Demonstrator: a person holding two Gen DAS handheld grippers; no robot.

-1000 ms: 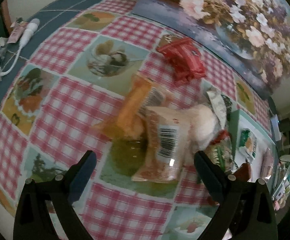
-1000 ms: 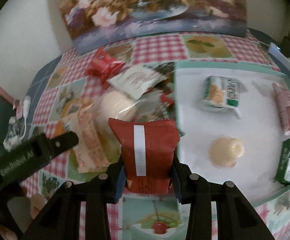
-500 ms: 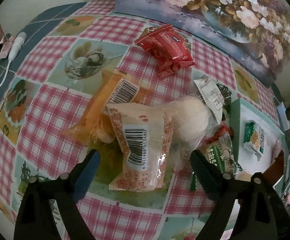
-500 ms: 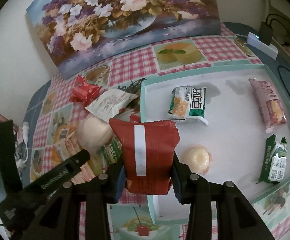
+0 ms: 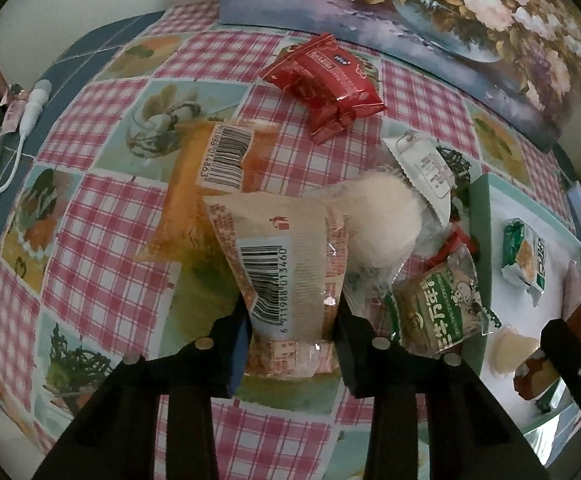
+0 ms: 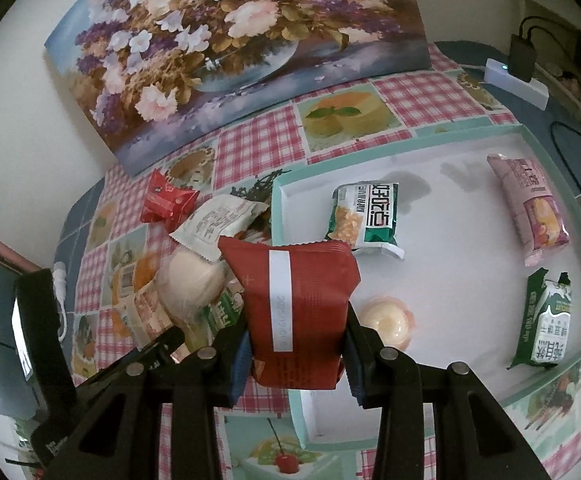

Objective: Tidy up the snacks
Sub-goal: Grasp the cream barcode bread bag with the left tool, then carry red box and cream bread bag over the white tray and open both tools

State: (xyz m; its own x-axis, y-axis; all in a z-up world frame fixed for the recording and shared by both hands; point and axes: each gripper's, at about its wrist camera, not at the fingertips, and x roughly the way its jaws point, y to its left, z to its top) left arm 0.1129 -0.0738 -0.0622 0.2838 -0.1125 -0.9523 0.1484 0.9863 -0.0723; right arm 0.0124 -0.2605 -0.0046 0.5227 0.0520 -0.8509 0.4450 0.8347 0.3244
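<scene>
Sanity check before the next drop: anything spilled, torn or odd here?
No spill or tear shows. The oddity: loose snacks lie heaped on each other beside the white, mint-rimmed tray: the round pale bun overlaps the beige barcoded packet, which the left gripper is closing on.

Table with things around the snacks

A flower painting (image 6: 234, 52) leans on the wall behind the checked tablecloth (image 5: 102, 248). A white power strip (image 6: 516, 84) with a black charger (image 6: 522, 56) lies near the corner.
</scene>
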